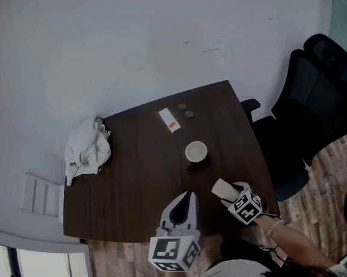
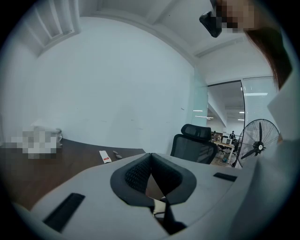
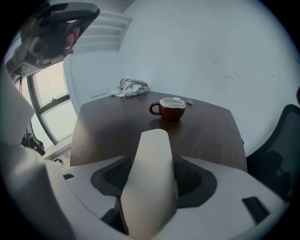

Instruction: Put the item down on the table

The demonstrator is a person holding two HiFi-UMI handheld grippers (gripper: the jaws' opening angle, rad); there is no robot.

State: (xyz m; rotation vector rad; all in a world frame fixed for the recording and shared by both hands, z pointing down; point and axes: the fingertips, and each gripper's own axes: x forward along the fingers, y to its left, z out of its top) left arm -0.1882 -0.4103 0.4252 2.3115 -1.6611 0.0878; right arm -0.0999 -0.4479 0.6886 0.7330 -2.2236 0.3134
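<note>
Your right hand-held gripper (image 1: 228,194) has its jaws spread wide and pressed on the item (image 1: 220,188), a cream, rounded oblong thing that fills the gap between the pads and sticks out past the tips. The item sits over the near right part of the table (image 1: 135,186), close to the front edge. Whether its end touches the wood cannot be told.

Your left hand-held gripper (image 2: 150,155) has its jaws pressed together at the tips, with nothing between them.

Your right forearm (image 1: 301,247) comes in from the lower right, with a thin band (image 1: 272,226) at the wrist, and that hand-held gripper tips down toward the table. The left one lies close to level just beside it, over the table's front edge, pointing across the table toward the wall.

You have two hand-held grippers and one item.

On the dark table there is:
- one brown cup (image 1: 196,152) with a pale inside, standing beyond the item and apart from it
- one crumpled white cloth (image 1: 87,149) at the far left corner
- one white packet (image 1: 169,119) with a red mark near the far edge
- two small dark round things (image 1: 186,110) just beside the packet

One black chair (image 1: 313,110) stands at the table's right side.
</note>
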